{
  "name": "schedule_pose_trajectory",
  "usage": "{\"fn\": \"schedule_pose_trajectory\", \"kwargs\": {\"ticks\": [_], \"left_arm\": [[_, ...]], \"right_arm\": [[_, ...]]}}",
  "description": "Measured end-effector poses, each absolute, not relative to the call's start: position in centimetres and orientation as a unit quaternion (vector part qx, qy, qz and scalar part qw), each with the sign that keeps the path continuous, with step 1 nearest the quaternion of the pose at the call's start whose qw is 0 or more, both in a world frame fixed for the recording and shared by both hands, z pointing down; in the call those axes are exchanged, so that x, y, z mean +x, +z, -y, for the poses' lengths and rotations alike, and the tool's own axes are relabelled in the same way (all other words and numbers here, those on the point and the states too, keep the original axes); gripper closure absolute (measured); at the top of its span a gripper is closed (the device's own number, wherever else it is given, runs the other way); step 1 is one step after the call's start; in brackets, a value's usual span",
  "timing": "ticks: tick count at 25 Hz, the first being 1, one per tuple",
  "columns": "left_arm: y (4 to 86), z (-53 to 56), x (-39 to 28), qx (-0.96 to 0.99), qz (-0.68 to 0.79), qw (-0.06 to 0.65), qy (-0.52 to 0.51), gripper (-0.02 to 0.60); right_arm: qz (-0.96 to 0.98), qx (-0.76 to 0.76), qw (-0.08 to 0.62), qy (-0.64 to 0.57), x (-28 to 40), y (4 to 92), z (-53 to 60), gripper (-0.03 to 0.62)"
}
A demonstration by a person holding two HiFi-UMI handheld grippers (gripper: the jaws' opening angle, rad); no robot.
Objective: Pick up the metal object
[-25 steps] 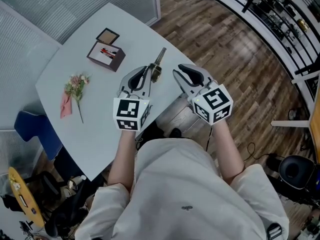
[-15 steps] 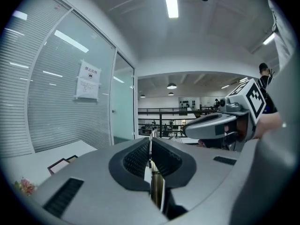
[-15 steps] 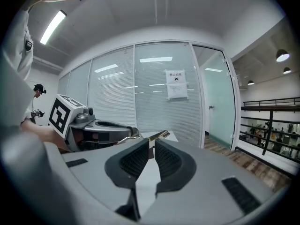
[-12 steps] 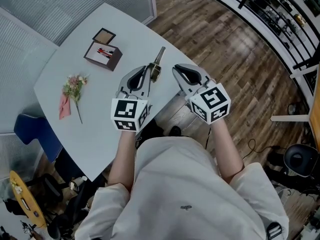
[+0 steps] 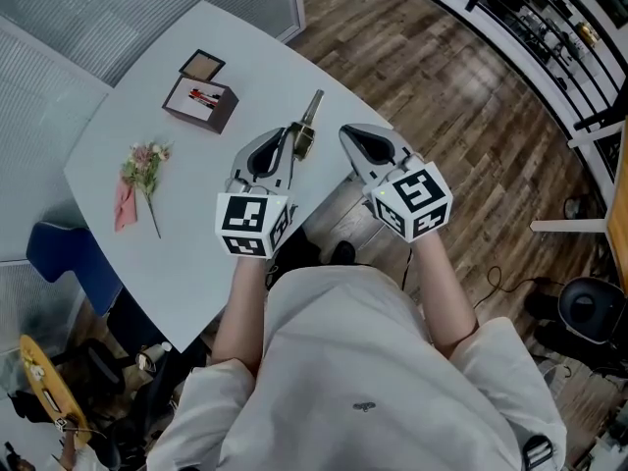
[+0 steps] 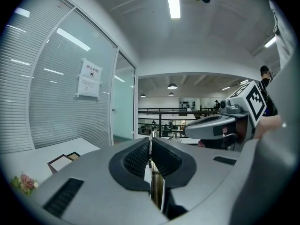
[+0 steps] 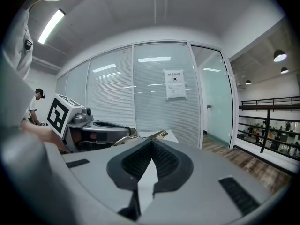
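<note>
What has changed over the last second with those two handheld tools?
The fingers of the right gripper have just closed together, with nothing between them. The left gripper stays clamped on the metal object. Neither hand has visibly moved, and the box and flowers lie where they were.

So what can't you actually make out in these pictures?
Metal object: in the head view, its near end is hidden inside the shut left gripper, and what shows is too small to say what it is.
Box: in the head view, the red contents are too small to identify.
Notice: in the left gripper view, it hangs on the blinds wall and its print is too small to read.
</note>
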State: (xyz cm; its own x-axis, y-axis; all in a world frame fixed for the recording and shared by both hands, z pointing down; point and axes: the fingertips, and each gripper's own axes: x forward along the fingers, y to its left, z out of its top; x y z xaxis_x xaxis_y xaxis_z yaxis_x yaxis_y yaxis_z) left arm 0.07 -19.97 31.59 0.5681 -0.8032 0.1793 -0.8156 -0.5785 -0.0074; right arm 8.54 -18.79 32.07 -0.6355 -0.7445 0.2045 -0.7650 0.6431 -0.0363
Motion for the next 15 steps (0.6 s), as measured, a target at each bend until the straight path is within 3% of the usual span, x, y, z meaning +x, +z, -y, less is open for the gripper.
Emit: {"fn": "schedule_pose_trajectory", "kwargs": {"ticks": [15], "left_arm": [[31.86, 19.84, -0.32, 0.884, 0.458, 0.04, 0.084, 0.555]], "right_arm": [[0.898, 0.428, 0.084, 0.062, 8.67, 32.26, 18.73, 0.588]]}}
